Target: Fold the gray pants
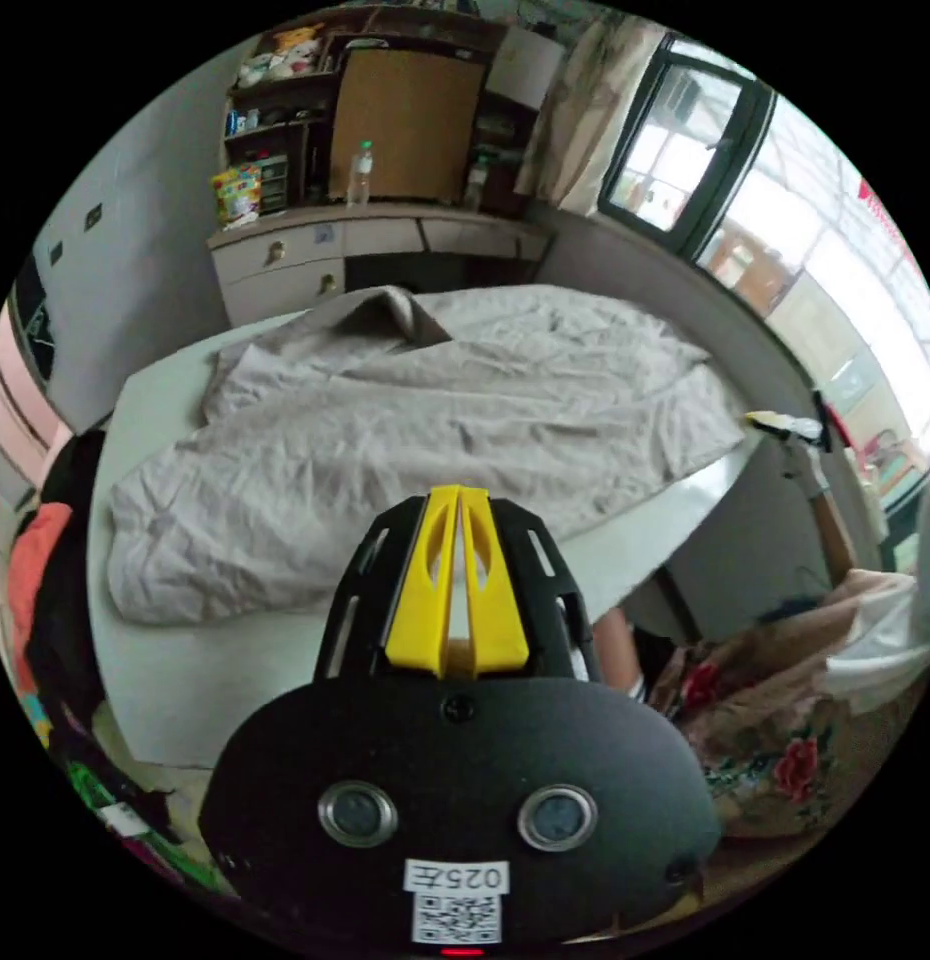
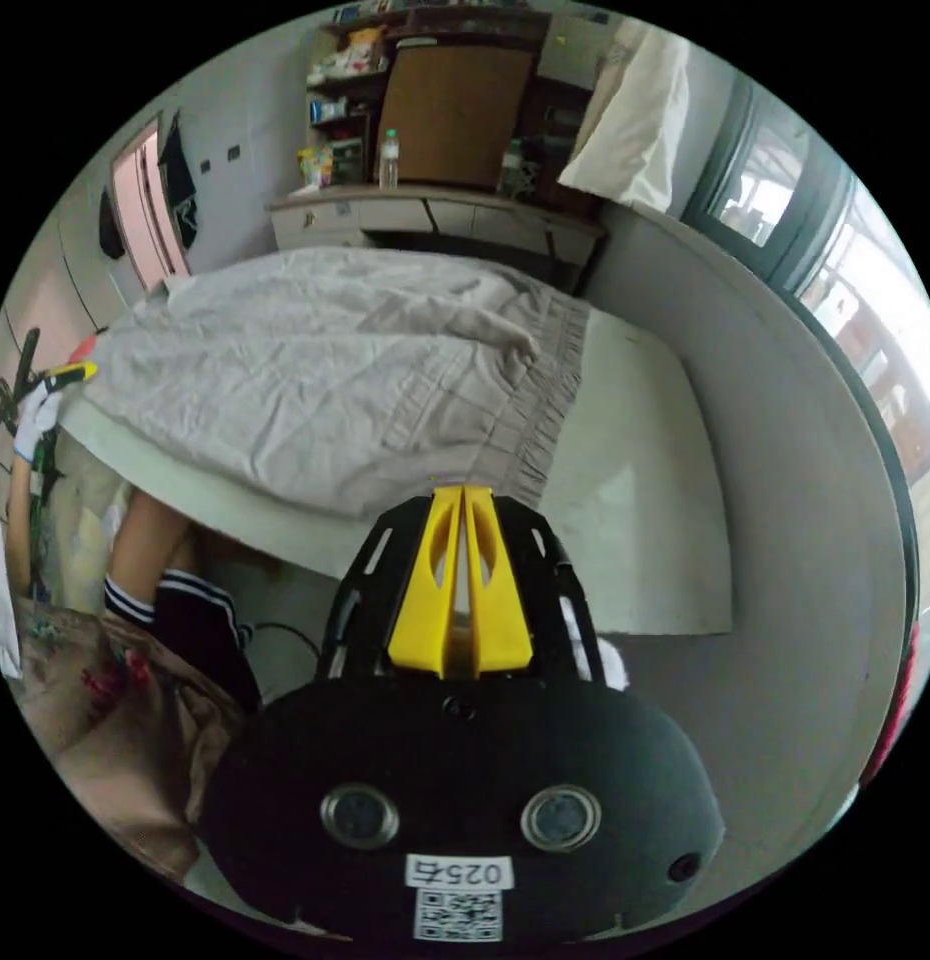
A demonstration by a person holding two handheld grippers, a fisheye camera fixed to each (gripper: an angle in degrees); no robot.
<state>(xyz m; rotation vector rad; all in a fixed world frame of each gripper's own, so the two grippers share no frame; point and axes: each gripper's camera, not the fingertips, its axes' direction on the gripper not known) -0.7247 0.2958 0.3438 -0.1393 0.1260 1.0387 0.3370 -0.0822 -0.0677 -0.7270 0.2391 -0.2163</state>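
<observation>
Left hand-held gripper (image 1: 459, 497) and right hand-held gripper (image 2: 462, 497), jaws together, empty.

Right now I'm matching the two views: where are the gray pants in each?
Left gripper view: the gray pants spread across the white table, above the closed jaws.
Right gripper view: they lie left of centre, waistband towards the jaws.
Shared landmark: the clear bottle on the far desk.
</observation>
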